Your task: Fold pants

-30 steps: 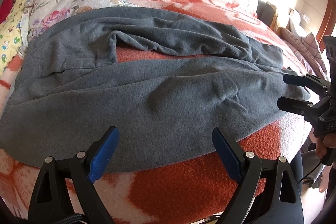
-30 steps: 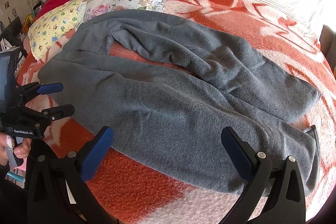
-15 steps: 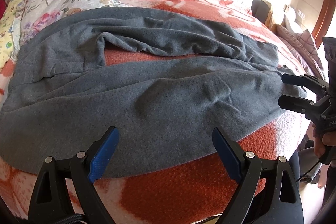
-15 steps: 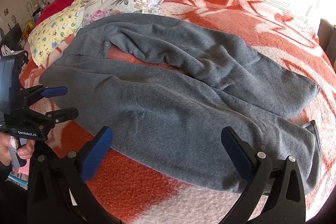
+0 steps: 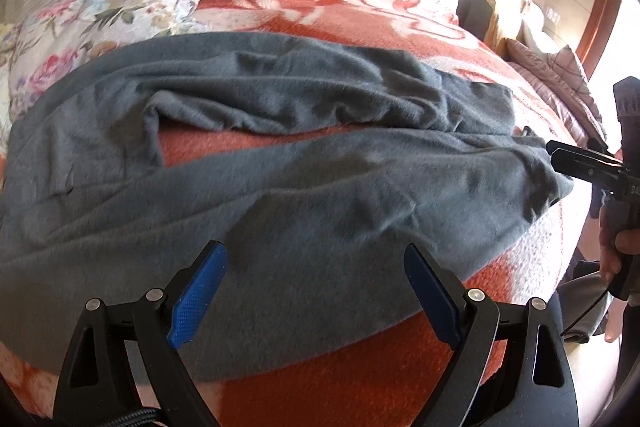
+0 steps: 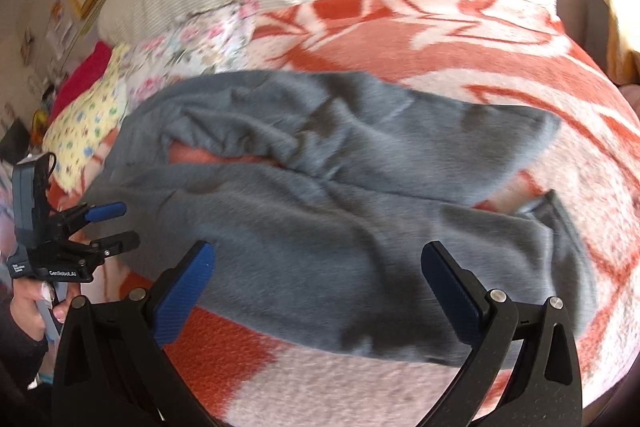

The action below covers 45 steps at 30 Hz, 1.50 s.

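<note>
Since the pants (image 5: 304, 195) are a soft, thick fleece-type knit, they'll drape and sag when lifted, not slip much, nothing fragile; prob light enough for 1 pinch per side. They lie spread across the red and white blanket (image 5: 360, 379) on the bed, waist twd the left by the floral pillow (image 5: 120, 11), 2 legs running right w/ a strip of blanket showing btwn them. Best hold, I'd judge: near leg's outer edge, 1 grip by the waist, 1 by the cuff, then carry it over the far leg.

Left gripper (image 5: 316, 295) is spread wide, nothing btwn its pads, hovering over the near edge of the near leg. Right gripper (image 6: 316, 291) likewise spread and empty in its own view, over the near leg closer to the cuff end.

Vs 0.5 s ago: both cams sit closer to the cloth, right view is motion-blurred and swung twd the cuffs. In the left view the right gripper now sits at the cuff edge; contact unclear. Pants themselves haven't shifted.
</note>
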Available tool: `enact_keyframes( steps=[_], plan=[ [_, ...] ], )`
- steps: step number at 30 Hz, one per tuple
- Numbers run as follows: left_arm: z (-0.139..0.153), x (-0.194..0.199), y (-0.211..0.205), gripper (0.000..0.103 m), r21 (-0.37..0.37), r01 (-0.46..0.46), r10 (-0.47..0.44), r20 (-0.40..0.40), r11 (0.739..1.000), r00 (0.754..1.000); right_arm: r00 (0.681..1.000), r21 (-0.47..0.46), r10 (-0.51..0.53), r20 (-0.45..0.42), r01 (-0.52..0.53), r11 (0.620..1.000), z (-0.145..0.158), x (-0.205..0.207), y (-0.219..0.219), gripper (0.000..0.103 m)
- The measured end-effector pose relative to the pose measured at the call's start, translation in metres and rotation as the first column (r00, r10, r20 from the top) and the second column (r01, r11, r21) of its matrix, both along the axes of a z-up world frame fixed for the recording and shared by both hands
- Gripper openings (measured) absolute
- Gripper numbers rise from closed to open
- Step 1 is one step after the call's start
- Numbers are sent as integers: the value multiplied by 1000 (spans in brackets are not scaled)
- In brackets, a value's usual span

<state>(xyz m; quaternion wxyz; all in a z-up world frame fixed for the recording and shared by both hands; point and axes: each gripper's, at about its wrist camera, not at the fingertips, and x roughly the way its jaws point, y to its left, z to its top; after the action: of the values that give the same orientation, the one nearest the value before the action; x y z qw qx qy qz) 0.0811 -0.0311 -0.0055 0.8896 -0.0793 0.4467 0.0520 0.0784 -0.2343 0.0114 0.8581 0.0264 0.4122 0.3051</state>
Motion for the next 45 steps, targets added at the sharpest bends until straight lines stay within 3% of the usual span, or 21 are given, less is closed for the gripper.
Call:
enact_keyframes(
  steps=[8, 12, 21, 27, 31, 34, 37, 39, 43, 45],
  plan=[
    [8, 39, -22, 91, -51, 107, -107, 3, 993, 994, 987, -40, -159, 24, 160, 986, 5, 21, -63, 103],
    [18, 72, -52, 91, -89, 226, -226, 12, 970, 974, 966, -33, -258, 23, 258, 965, 2, 27, -104, 99],
    [25, 169, -164, 91, -113, 510, -514, -3, 853, 858, 927, -47, -373, -46, 371, 927, -33, 24, -163, 77],
    [10, 228, -229, 91, -181, 590, -607, -47, 786, 794, 914, -10, -393, -101, 394, 919, -53, 18, -183, 65],
    [-7, 253, -264, 87, -137, 627, -641, -108, 767, 760, 920, 9, -377, -104, 380, 925, -60, 16, -181, 63],
    [-21, 263, -286, 77, -89, 660, -665, -151, 746, 732, 923, 18, -372, -95, 376, 927, -63, 15, -180, 58],
    [-39, 270, -298, 50, -90, 680, -682, -206, 727, 702, 932, 29, -354, -84, 357, 934, -65, 13, -177, 38],
    [-48, 273, -302, 46, -102, 683, -686, -216, 723, 695, 937, 65, -339, -88, 345, 936, -67, 10, -179, 14],
    [-40, 279, -309, 14, -150, 693, -709, -179, 705, 682, 935, 121, -348, -70, 354, 927, -66, 2, -187, 12],
    [-30, 284, -320, 14, -148, 709, -724, -157, 690, 672, 930, 138, -363, -52, 366, 920, -59, 1, -192, 12]
  ],
)
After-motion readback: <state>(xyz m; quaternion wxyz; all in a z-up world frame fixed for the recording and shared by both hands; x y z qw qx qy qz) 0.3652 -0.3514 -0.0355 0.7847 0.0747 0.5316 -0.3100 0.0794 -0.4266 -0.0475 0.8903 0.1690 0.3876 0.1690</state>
